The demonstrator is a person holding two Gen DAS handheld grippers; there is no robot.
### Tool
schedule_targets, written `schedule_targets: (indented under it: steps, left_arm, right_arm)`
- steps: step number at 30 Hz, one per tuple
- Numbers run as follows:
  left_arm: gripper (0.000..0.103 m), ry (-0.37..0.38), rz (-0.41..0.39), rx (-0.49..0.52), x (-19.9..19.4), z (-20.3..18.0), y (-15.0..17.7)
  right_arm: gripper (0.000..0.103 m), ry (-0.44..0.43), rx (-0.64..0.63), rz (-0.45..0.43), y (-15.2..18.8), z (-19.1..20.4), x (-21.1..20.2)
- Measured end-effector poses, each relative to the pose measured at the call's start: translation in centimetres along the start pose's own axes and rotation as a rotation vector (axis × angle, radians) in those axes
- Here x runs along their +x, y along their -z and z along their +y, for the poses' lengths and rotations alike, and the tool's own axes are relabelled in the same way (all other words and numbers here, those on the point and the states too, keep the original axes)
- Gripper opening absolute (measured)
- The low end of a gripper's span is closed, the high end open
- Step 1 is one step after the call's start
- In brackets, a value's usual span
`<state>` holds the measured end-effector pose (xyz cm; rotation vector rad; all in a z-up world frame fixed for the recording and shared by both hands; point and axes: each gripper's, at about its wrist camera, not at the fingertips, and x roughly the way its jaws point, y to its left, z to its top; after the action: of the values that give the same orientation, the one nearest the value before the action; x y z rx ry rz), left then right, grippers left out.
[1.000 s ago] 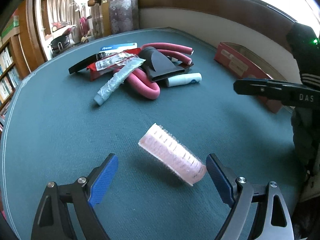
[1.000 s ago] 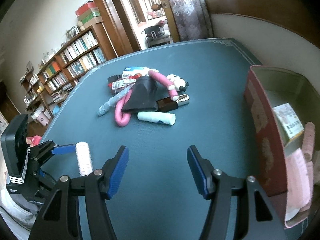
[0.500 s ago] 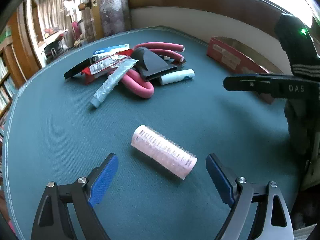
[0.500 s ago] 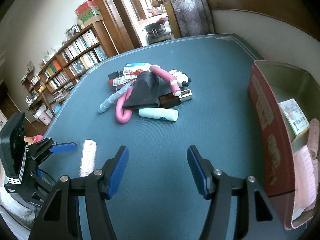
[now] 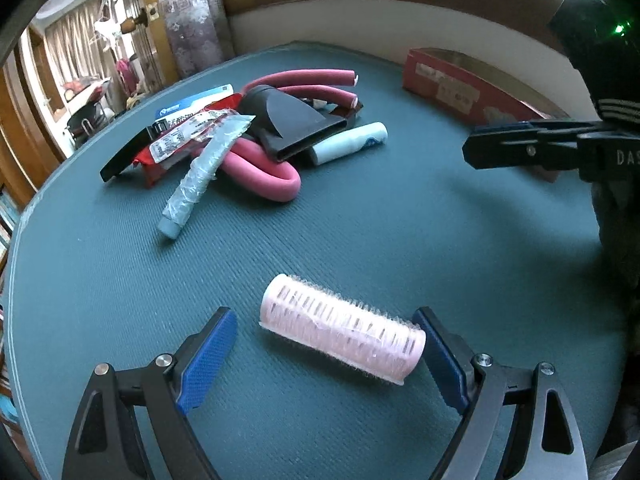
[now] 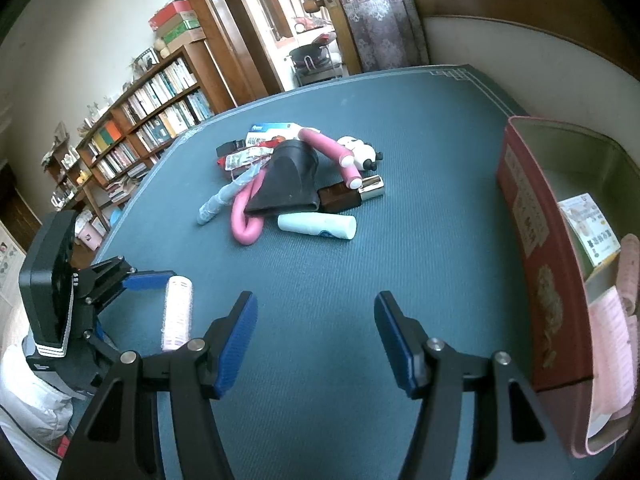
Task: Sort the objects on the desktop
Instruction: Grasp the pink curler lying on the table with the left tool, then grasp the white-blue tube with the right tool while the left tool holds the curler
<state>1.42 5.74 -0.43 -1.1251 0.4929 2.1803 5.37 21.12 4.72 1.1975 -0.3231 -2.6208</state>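
A pink hair roller (image 5: 340, 332) lies on its side on the green table mat (image 5: 400, 232), crosswise between the blue pads of my left gripper (image 5: 324, 320). That gripper is open: the roller's right end is close to the right pad and the left pad stands well clear. In the right wrist view the same roller (image 6: 176, 312) sits at the far left beside the left gripper's fingers (image 6: 148, 280). My right gripper (image 6: 314, 300) hangs open over bare mat with nothing between its pads.
A pile lies mid-table: pink foam curlers (image 5: 260, 172), a black nozzle (image 5: 292, 120), a white tube (image 5: 348, 144), a bubble-wrapped tube (image 5: 200, 176), packets. A red box (image 6: 536, 260) at the right holds pink items and a small carton. Bookshelves stand beyond the table's left edge.
The roller, tilted above the mat a second ago, now rests flat on it between the left pads. The left gripper has rolled slightly. The right gripper has kept still.
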Motion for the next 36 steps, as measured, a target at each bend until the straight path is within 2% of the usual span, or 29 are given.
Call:
schedule_targets:
  steps: [2,8,16,21,25,28,31,33,36]
  left_arm:
    - [0.075,-0.009,-0.016,-0.007,-0.3,0.0,0.0]
    - [0.075,-0.024,-0.058,-0.101,-1.1,0.8,-0.3]
    - [0.075,-0.045,-0.124,-0.234,-2.4,2.9,-0.4]
    - [0.075,-0.044,-0.122,-0.276,-2.1,3.7,0.1]
    - [0.075,-0.025,-0.13,-0.304,-2.0,4.2,0.4]
    - [0.075,-0.013,-0.135,-0.314,-2.0,4.5,0.5]
    - [0.075,-0.004,-0.136,-0.325,-1.9,4.6,0.6]
    - [0.075,0.002,-0.134,-0.335,-1.8,4.8,0.7]
    - [0.075,0.005,-0.13,-0.346,-1.7,5.0,0.7]
  right_arm:
    - [0.065,0.0,-0.001,0.006,-0.1,0.0,0.2]
    - [0.065,-0.01,-0.006,0.03,-0.8,0.5,1.3]
    - [0.065,0.054,-0.019,0.088,-3.5,1.7,5.4]
    - [0.066,0.138,-0.026,0.102,-4.8,2.2,8.0]
    - [0.076,0.165,-0.017,0.091,-5.6,2.7,9.2]
    - [0.078,0.191,-0.025,0.086,-5.9,3.1,10.1]
    - [0.078,0.233,-0.073,0.076,-5.8,3.7,10.6]
    - [0.074,0.251,-0.095,0.071,-5.4,4.0,10.5]
    - [0.072,0.246,-0.108,0.066,-5.1,3.7,10.1]
